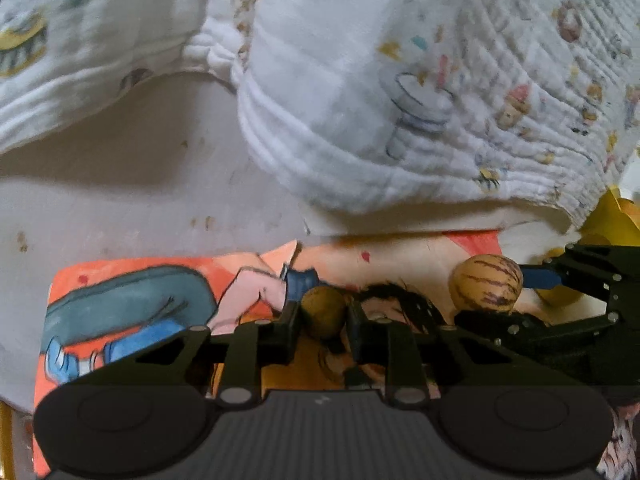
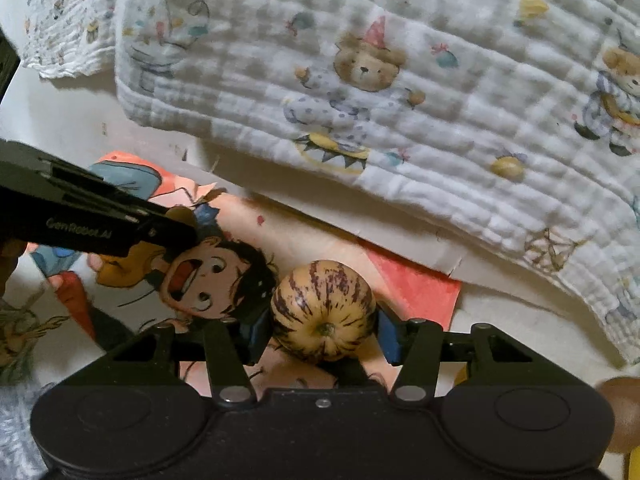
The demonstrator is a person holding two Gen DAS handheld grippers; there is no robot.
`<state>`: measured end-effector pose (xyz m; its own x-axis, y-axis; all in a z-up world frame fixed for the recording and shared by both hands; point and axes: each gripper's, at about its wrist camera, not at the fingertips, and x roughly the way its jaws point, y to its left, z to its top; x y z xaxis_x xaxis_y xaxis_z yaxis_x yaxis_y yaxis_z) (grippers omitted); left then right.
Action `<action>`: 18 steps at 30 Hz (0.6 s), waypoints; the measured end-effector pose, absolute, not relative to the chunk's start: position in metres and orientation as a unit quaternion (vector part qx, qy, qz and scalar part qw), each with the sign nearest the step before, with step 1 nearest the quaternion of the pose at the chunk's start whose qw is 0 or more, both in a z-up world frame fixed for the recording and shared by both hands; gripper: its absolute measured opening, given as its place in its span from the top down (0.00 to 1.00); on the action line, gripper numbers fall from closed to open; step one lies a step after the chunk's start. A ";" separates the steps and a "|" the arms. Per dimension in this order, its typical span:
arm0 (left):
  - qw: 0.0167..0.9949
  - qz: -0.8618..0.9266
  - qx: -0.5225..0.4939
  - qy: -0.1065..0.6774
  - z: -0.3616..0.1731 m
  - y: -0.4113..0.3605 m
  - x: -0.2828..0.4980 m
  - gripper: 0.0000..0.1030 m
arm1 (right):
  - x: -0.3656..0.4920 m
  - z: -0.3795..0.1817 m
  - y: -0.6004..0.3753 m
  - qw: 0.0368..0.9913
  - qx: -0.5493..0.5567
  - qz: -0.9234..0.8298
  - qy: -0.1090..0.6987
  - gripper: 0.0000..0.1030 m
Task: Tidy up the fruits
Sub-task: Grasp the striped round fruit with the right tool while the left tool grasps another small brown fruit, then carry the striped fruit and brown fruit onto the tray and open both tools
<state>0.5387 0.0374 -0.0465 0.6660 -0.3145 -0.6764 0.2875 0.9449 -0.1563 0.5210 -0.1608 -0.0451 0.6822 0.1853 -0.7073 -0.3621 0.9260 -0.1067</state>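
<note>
Between my right gripper's [image 2: 324,330] blue pads sits a striped fruit [image 2: 323,310], pale yellow with purple streaks, stem end toward the lens; both pads press its sides, so I judge it clamped and lifted just over the cartoon poster [image 2: 416,292]. From the left wrist camera the same fruit [image 1: 485,284] shows in that gripper near the poster's far right corner. My left gripper [image 1: 323,314] has a smaller plain yellow-brown fruit [image 1: 323,312] between its fingers, which stand close against it on both sides; I take it as gripped, though the contact is partly hidden by the finger blocks. The right wrist view shows my left tool reaching in from the left edge over the poster, its tip above the drawn boy's head, so the two grippers hang side by side, near each other but apart, both pointing toward the printed quilt [image 2: 400,100] bunched along the far edge of the poster. As for progress, I'd say we are midway: two fruits are in hand and neither is set down. A yellow thing [image 1: 612,216] at the right edge could be where they go, but I cannot tell. A brown round shape [image 2: 622,420] at the right wrist view's lower right corner may be another fruit waiting.
</note>
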 end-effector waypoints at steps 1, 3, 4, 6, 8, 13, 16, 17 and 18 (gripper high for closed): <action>0.912 -0.166 -0.018 0.375 -0.046 0.039 0.535 0.74 | 0.516 -0.042 -0.162 0.909 -0.118 0.152 0.368 0.46; 0.910 -0.170 -0.019 0.378 -0.045 0.041 0.525 0.74 | 0.506 -0.038 -0.163 0.910 -0.114 0.156 0.367 0.46; 0.909 -0.171 -0.019 0.380 -0.043 0.041 0.519 0.74 | 0.501 -0.035 -0.164 0.911 -0.110 0.159 0.366 0.46; 0.908 -0.172 -0.021 0.382 -0.040 0.044 0.507 0.74 | 0.487 -0.029 -0.167 0.912 -0.102 0.164 0.363 0.46; 0.907 -0.174 -0.024 0.382 -0.032 0.047 0.492 0.74 | 0.474 -0.023 -0.170 0.911 -0.097 0.171 0.362 0.46; 0.909 -0.179 -0.020 0.376 -0.018 0.048 0.452 0.74 | 0.439 -0.013 -0.174 0.912 -0.088 0.182 0.358 0.46; 0.910 -0.180 -0.022 0.373 -0.010 0.052 0.428 0.74 | 0.417 -0.007 -0.179 0.912 -0.074 0.194 0.354 0.46; 0.910 -0.181 -0.024 0.373 -0.008 0.053 0.420 0.74 | 0.409 -0.004 -0.180 0.913 -0.072 0.199 0.349 0.46; 0.910 -0.182 -0.025 0.372 -0.006 0.054 0.413 0.74 | 0.403 -0.002 -0.180 0.913 -0.070 0.204 0.346 0.46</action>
